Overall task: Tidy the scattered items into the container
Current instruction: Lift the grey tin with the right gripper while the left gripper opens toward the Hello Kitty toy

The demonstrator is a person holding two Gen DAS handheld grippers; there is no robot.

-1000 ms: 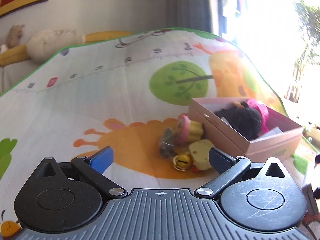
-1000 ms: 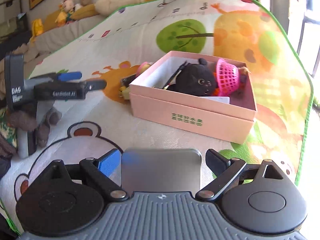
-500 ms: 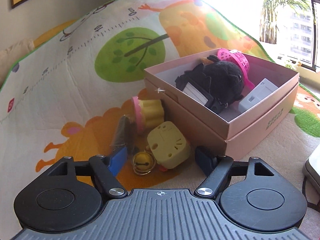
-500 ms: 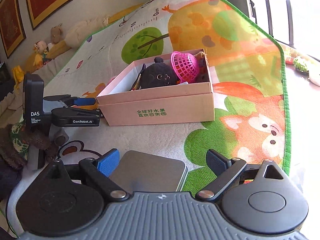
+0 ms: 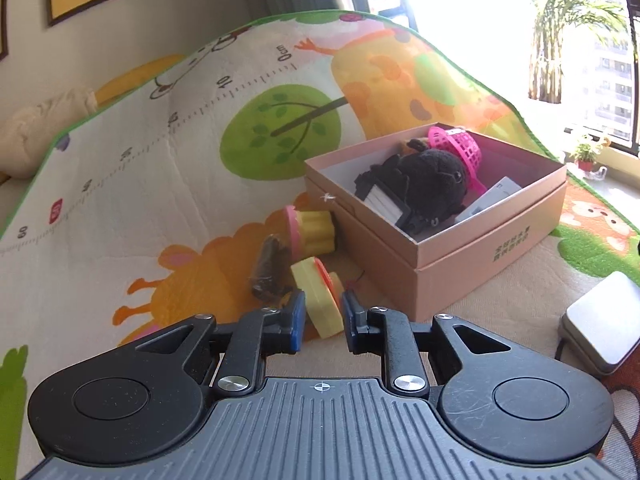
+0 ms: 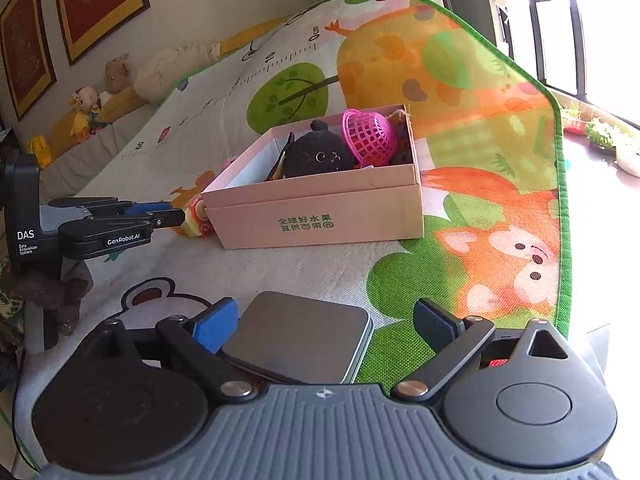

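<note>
Gripping a yellow toy block [image 5: 320, 300] between narrowed fingers, the left gripper [image 5: 322, 316] sat just beside the pink box [image 5: 492, 240] on the play mat [image 5: 160, 168]. The right gripper [image 6: 324, 322] hung wide apart over a silver tin [image 6: 300, 336], well short of the box.

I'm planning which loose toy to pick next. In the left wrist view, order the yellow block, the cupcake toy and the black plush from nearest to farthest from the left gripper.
1. Yellow block: between the jaws of the left gripper.
2. Cupcake toy: on the mat just beyond, against the box wall.
3. Black plush: farthest, inside the box.
</note>
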